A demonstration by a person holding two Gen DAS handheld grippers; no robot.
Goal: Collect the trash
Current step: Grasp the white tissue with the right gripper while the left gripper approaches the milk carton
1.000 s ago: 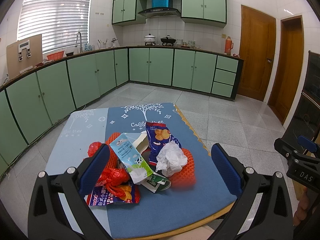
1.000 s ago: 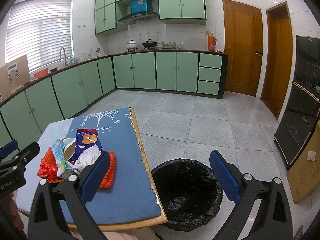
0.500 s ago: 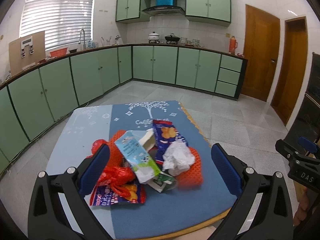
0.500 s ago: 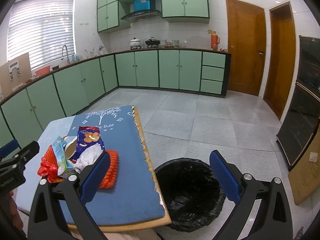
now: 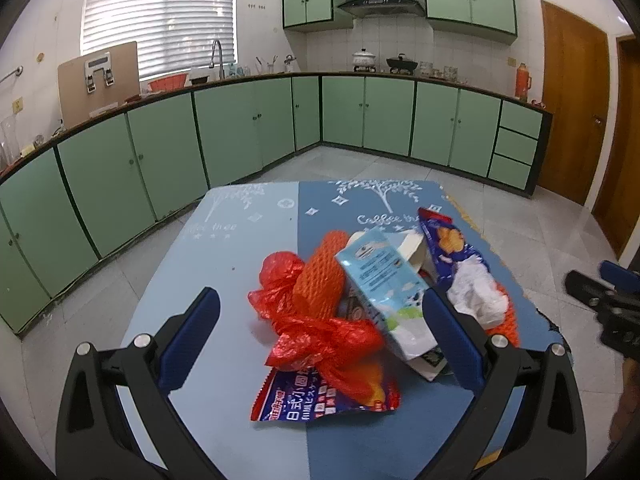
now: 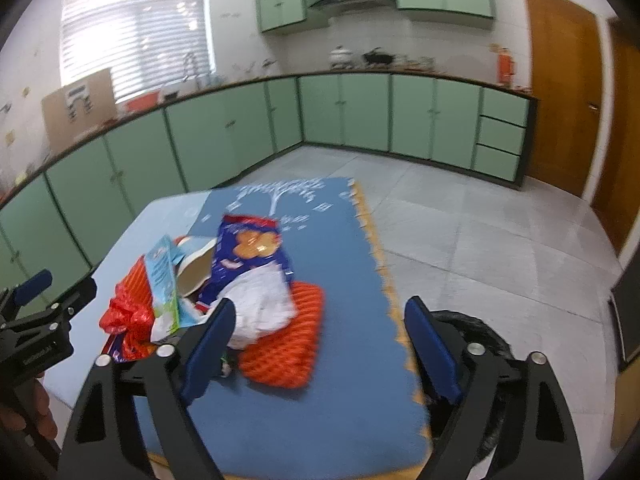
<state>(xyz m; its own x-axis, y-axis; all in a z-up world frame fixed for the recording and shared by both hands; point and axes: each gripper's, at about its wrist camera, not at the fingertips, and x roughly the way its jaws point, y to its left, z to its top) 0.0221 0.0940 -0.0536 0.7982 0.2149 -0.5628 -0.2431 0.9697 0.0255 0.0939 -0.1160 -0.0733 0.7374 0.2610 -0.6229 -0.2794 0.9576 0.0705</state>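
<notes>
Already both my tongs had dropped toward the heap of trash on the tabletop (image 5: 224, 420), which filled far more of each view than it had a moment before. My left tongs (image 5: 320, 336) stood wide with nothing pinched, their blue fingers straddling the near half of the pile: the red plastic bag (image 5: 320, 332) lay between them, with the blue snack wrapper (image 5: 316, 400) under it at six o'clock and the orange foam net (image 5: 320, 280) just beyond at twelve. The milk carton (image 5: 384, 288) leaned against the right finger, at about two o'clock from the bag.

My right tongs (image 6: 316, 344) had just been closing a little, yet they were still broadly spread, and no pad pressed on anything. A second orange foam sleeve (image 6: 288, 340) lay between the fingers, closer to the left one, with the crumpled white tissue (image 6: 264, 304) at eleven o'clock from it and the blue biscuit bag (image 6: 248, 256) beyond that. The black-lined bin (image 6: 488, 344) sat on the floor off the tabletop's edge, at three o'clock from the sleeve, partly hidden by my right finger.

Nothing had been collected yet. I judged the approach nearly done and the first grabs next.
</notes>
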